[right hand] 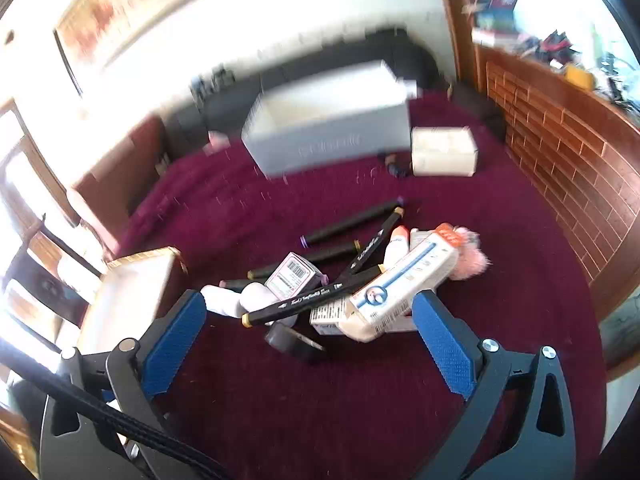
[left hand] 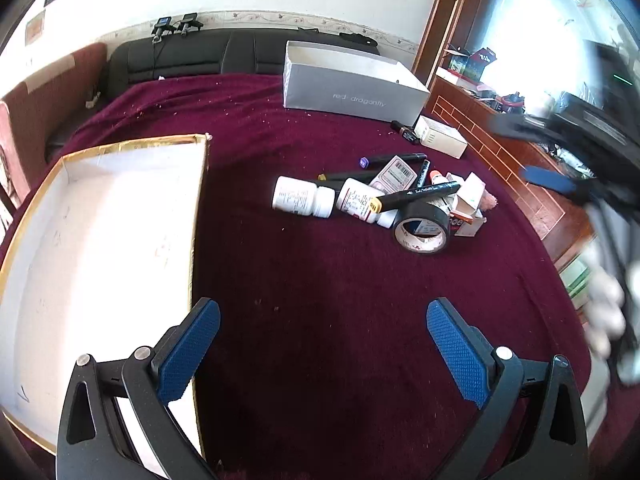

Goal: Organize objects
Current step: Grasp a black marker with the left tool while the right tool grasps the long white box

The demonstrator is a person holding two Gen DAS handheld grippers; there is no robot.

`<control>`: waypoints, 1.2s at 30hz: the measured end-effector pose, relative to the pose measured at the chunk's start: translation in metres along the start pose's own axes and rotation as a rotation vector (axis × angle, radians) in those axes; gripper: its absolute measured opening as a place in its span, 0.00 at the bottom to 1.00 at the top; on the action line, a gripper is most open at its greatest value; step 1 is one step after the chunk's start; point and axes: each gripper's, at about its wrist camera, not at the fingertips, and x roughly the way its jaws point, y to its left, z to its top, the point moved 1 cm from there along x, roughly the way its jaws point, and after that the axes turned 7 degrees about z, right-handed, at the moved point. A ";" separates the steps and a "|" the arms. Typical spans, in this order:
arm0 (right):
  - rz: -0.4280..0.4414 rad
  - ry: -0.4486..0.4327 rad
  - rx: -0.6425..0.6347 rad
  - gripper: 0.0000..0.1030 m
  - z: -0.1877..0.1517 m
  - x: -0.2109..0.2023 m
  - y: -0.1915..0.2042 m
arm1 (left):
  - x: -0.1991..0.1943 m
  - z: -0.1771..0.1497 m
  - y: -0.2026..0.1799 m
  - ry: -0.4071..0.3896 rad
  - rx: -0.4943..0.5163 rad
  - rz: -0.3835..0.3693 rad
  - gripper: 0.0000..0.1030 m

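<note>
Where the dark red cloth (left hand: 320, 288) spreads out, a messy pile: black markers (left hand: 416, 194), two white bottles (left hand: 304, 197), a roll of black tape (left hand: 422, 230), small boxes (right hand: 400, 284), something pink and fluffy (right hand: 470, 254). Off to one side, a white tray with gold edges (left hand: 100, 240); far back, a grey box (left hand: 352, 84). Left gripper (left hand: 323, 354) wide open, holding nothing. Right gripper (right hand: 310, 346) wide open too, just over the pile.

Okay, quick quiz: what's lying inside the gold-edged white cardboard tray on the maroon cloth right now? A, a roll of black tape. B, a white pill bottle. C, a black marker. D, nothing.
D: the gold-edged white cardboard tray shows only its bare white floor in the left wrist view.
</note>
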 end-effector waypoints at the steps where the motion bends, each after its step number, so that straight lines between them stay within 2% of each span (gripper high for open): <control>1: 0.023 0.013 0.014 1.00 0.006 0.011 -0.001 | -0.003 -0.001 0.003 -0.006 0.000 -0.001 0.98; 2: 0.060 0.029 0.045 1.00 0.017 0.029 -0.002 | -0.006 -0.002 0.004 -0.014 0.004 -0.001 0.98; 6: 0.125 0.091 0.138 1.00 0.027 0.072 -0.007 | -0.015 -0.003 0.012 -0.040 0.016 0.007 0.98; 12: 0.204 0.252 0.211 1.00 0.013 0.125 -0.011 | -0.011 0.003 0.025 -0.045 -0.005 -0.007 0.98; 17: 0.361 0.349 0.171 1.00 -0.017 0.119 0.012 | 0.002 0.003 0.032 -0.013 -0.037 -0.033 0.98; 22: 0.472 0.421 0.178 1.00 -0.043 0.106 0.029 | 0.007 -0.001 0.030 0.004 -0.044 -0.046 0.98; 25: 0.500 0.379 0.190 1.00 -0.042 0.083 0.027 | 0.002 -0.001 0.028 -0.009 -0.035 -0.043 0.98; 28: 0.466 0.284 0.168 1.00 -0.033 0.049 0.019 | -0.001 -0.001 0.025 -0.016 -0.032 -0.046 0.98; 33: 0.321 0.145 0.145 1.00 -0.035 -0.005 -0.013 | -0.005 -0.001 0.013 -0.028 -0.003 -0.065 0.98; 36: 0.217 0.077 0.174 0.99 -0.042 -0.029 -0.040 | -0.008 0.002 -0.009 -0.050 0.079 -0.097 0.98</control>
